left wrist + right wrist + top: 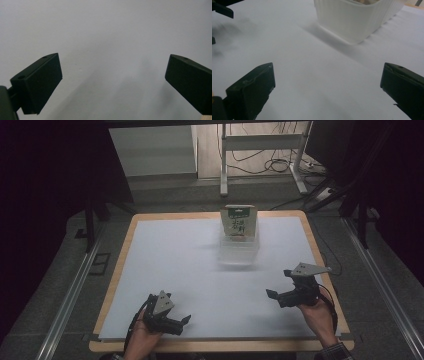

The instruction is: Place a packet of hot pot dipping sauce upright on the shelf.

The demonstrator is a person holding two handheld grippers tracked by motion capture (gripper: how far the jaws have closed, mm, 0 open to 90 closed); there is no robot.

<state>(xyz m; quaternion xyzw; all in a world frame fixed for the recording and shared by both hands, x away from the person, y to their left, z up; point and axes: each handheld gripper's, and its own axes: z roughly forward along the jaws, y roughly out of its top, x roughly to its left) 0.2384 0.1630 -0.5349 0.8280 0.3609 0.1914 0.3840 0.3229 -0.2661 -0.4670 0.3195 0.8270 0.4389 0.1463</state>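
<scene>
White ribbed plastic forms the tub (pixel 239 251), set near the table's (pixel 118 262) far edge with a packet (pixel 239 221) upright inside. Both grippers are held wide open, empty; the right gripper (pixel 276 287) is nearer than the left gripper (pixel 186 320).

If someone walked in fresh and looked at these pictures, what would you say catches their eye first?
Probably the green-and-white packet standing upright in the translucent ribbed plastic container at the far middle of the white sheet that covers the table. Next come the two black tongs at the near edge, both open and holding nothing: the left tongs low at the near left, the right tongs at the near right, angled towards the container.
</scene>
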